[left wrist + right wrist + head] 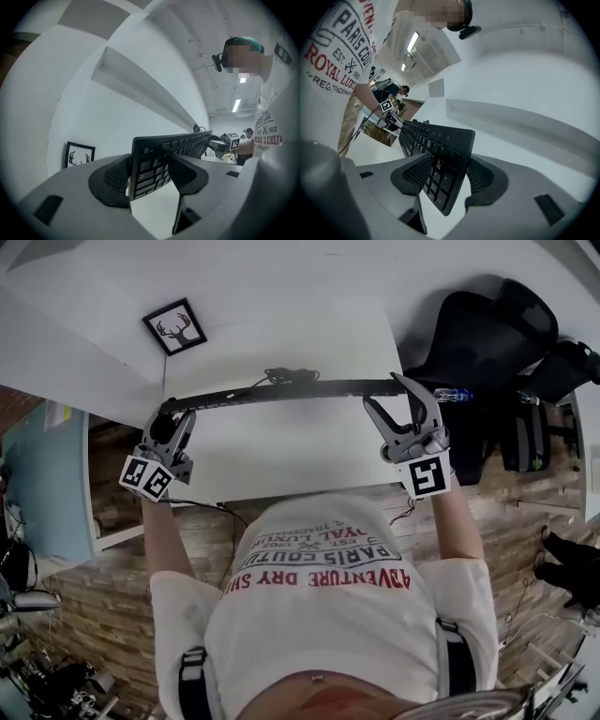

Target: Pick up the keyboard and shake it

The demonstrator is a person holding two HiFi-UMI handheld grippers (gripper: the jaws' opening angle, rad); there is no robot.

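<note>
A long black keyboard (281, 390) stands on its long edge over the white table (281, 451), spanning from one gripper to the other. My left gripper (173, 418) sits at its left end. In the left gripper view the keyboard (159, 161) lies tilted between the wide jaws of that gripper (150, 173), with a thin gap at the pad behind it. My right gripper (386, 390) holds the right end. In the right gripper view both pads of this gripper (450, 176) press on the keyboard (440, 159).
A framed deer picture (175, 326) lies at the table's far left corner. The keyboard's cable (286, 376) is bunched behind it. A black office chair (487, 343) stands to the right, a teal board (37, 474) to the left. Another person (246, 140) stands in the background.
</note>
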